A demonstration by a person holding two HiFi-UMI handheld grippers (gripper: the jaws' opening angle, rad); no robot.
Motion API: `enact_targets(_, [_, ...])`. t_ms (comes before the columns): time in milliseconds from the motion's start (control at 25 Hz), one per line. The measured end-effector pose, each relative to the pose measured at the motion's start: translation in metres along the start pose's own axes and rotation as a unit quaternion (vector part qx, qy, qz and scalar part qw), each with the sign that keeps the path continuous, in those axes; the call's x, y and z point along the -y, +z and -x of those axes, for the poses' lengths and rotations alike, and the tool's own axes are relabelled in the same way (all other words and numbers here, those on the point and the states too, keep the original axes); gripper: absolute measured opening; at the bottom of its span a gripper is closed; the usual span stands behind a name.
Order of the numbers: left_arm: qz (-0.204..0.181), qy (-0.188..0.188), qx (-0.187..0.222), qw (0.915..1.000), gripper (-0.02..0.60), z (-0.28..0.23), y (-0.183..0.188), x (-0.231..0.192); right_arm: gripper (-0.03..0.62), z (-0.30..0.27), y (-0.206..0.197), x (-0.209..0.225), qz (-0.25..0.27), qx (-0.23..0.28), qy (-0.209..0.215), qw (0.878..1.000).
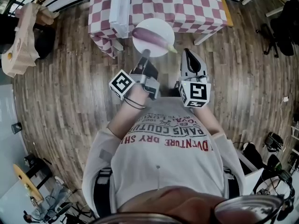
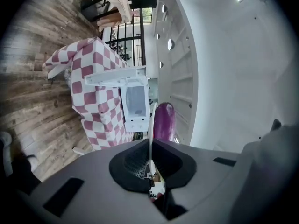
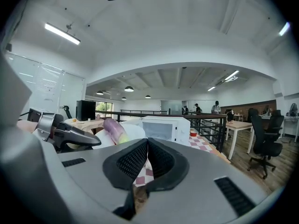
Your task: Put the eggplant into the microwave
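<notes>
Nearest the person, the left gripper (image 1: 145,56) has its jaws clamped on the near rim of a white plate (image 1: 158,25); the left gripper view shows that rim as a thin white edge pinched between the closed pads. The right gripper (image 1: 186,53) rides just beside the plate's right edge with its jaws pressed together on nothing. The eggplant (image 1: 152,37) lies on the plate, ahead of the left gripper's jaws, its long axis running crosswise to the way the grippers point. Its green stem end reaches the plate's right rim, close to the right gripper. Beyond the plate stands the table (image 1: 196,8) under a red and white checked cloth, and on it the microwave (image 3: 166,127) with its door (image 2: 117,77) swung open and the cavity facing the grippers. The plate hangs in the air short of the table's edge, so the coming move seems to turn on carrying it level and straight ahead into that opening. The load sits entirely on the left gripper's one-sided hold, so a tilt could roll the eggplant off sideways.
</notes>
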State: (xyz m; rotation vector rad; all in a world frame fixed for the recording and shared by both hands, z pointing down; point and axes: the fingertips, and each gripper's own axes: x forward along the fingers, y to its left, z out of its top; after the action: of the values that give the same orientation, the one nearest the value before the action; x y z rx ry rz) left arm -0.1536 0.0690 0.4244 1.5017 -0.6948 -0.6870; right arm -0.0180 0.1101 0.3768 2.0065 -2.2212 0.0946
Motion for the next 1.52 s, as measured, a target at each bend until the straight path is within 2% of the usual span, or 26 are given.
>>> enact_targets(200, [-0.007, 0.017, 0.018, 0.9997, 0.034, -0.042, 0.009, -0.013, 0.026, -0.046, -0.003, 0.024, -0.003, 0.005, 0.025, 1.0])
enact_targets(480, [-0.006, 0.008, 0.078, 0.9969, 0.034, -0.126, 0.024, -0.01, 0.026, -0.127, 0.007, 0.08, -0.008, 0.016, 0.088, 0.996])
enact_targets(720, [-0.005, 0.03, 0.13, 0.9911, 0.034, -0.195, 0.032, -0.019, 0.026, -0.194, 0.022, 0.133, 0.007, 0.018, 0.136, 0.991])
enact_targets(960, [0.008, 0.042, 0.166, 0.9852, 0.034, -0.248, 0.033, -0.03, 0.026, -0.241, 0.02, 0.178, 0.006, 0.019, 0.158, 0.987])
enact_targets(1120, [0.005, 0.046, 0.172, 0.9841, 0.034, -0.279, 0.036, -0.032, 0.025, -0.269, 0.02, 0.197, -0.002, 0.021, 0.166, 0.986])
enact_targets(1240, [0.005, 0.067, 0.171, 0.983, 0.034, -0.292, 0.038, -0.046, 0.026, -0.285, 0.009, 0.206, -0.008, 0.007, 0.167, 0.986])
enact_targets(1520, [0.01, 0.093, 0.165, 0.9819, 0.034, -0.317, 0.066, -0.07, 0.026, -0.325, -0.003, 0.205, -0.003, -0.01, 0.157, 0.988])
